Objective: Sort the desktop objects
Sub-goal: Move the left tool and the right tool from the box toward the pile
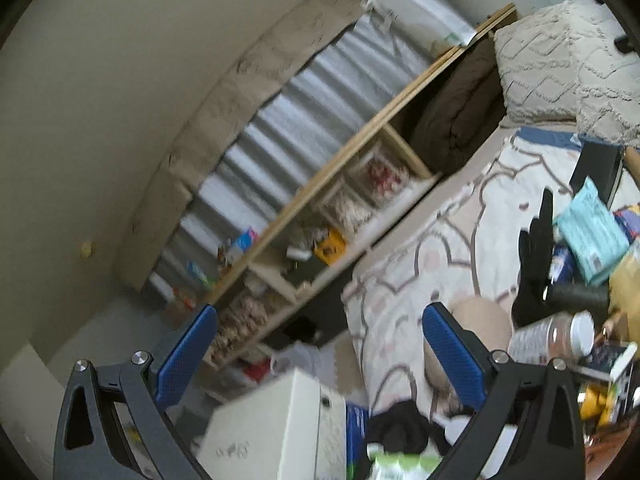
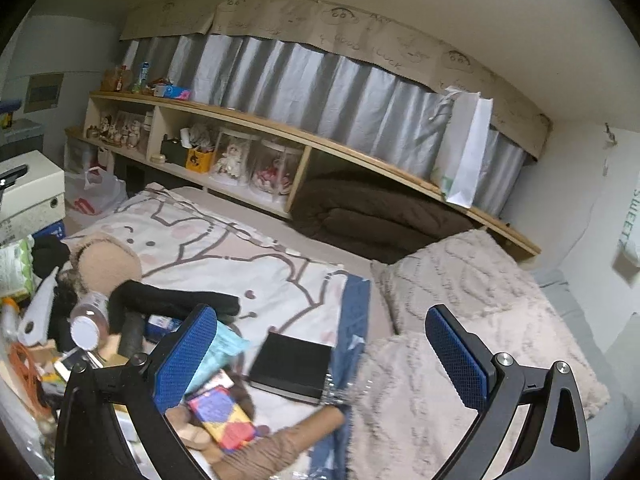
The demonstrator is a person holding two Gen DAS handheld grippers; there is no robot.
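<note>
A heap of loose objects lies on a patterned bedspread. In it I see a black glove, a clear bottle with a white cap, a teal packet, a black notebook and a colourful box. My right gripper hovers open above the notebook and box, holding nothing. My left gripper is open and tilted, out past the bed's edge over the floor. The glove, bottle and teal packet lie to its right.
A long wooden shelf with dolls in clear jars runs behind the bed, under grey curtains. A brown folded blanket and fluffy pillows lie at the head. A white box and a plastic bag stand beside the bed.
</note>
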